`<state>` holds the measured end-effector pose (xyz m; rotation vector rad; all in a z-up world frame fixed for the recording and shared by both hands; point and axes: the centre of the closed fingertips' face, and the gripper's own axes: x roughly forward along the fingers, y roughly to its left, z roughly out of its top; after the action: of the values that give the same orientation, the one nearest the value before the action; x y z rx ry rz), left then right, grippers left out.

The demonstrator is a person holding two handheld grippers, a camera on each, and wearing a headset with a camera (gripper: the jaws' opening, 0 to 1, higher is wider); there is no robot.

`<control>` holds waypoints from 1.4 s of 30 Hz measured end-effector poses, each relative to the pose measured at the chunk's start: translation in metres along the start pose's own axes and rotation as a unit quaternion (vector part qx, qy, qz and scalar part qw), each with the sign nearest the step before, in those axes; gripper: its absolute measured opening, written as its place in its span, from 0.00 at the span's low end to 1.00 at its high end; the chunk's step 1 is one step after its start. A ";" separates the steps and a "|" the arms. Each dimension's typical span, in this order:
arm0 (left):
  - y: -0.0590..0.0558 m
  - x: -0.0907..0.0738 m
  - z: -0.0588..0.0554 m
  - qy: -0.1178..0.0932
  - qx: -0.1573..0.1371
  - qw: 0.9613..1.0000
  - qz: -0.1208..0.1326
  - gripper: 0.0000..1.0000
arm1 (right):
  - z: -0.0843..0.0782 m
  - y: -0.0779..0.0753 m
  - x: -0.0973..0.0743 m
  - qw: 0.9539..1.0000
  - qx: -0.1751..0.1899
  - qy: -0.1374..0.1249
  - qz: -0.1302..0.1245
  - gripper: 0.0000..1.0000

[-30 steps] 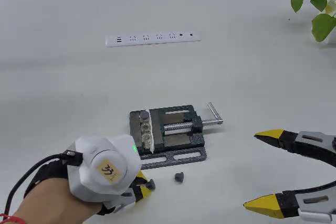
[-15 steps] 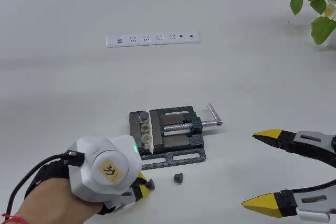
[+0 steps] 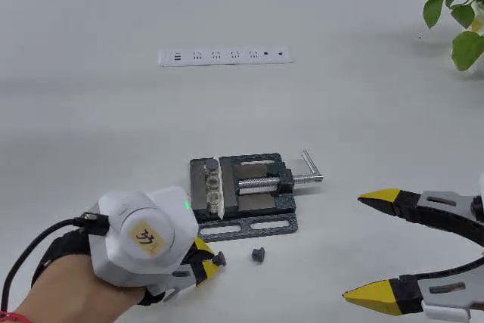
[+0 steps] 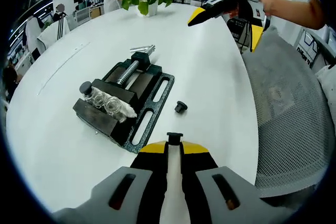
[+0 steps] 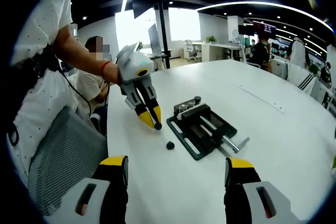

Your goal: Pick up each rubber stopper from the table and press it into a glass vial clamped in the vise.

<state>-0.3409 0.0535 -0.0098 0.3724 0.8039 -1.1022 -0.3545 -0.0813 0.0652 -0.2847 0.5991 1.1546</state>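
Note:
A dark vise (image 3: 253,200) stands mid-table and clamps a row of glass vials (image 3: 213,189); the far vial carries a grey stopper (image 3: 212,165), and the two nearer ones are open-topped. One loose stopper (image 3: 258,255) lies on the table just in front of the vise. My left gripper (image 3: 213,262) is low at the front left, shut on another stopper (image 4: 174,138) a short way left of the loose one (image 4: 181,107). My right gripper (image 3: 354,246) hovers at the right, open with nothing between its fingers. Its own view shows the left gripper (image 5: 149,116) beside the vise (image 5: 202,127).
A white power strip (image 3: 224,56) lies far back on the table. A potted plant (image 3: 461,13) stands at the back right corner. A mesh chair (image 4: 294,108) sits beyond the table's near edge. The vise handle (image 3: 311,166) sticks out to the right.
The head camera has shifted a little. My left gripper, still shut on its stopper, has barely turned. The right gripper stays open in the same place.

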 end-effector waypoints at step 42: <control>-0.053 -0.092 0.096 -0.205 -0.004 0.978 -0.027 0.05 | 0.112 0.078 0.037 0.974 -0.058 0.056 0.210 0.20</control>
<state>-0.3710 0.0288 0.1284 0.1090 0.4534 -1.1764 -0.3825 0.0342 0.1411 -0.3328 0.7134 1.5930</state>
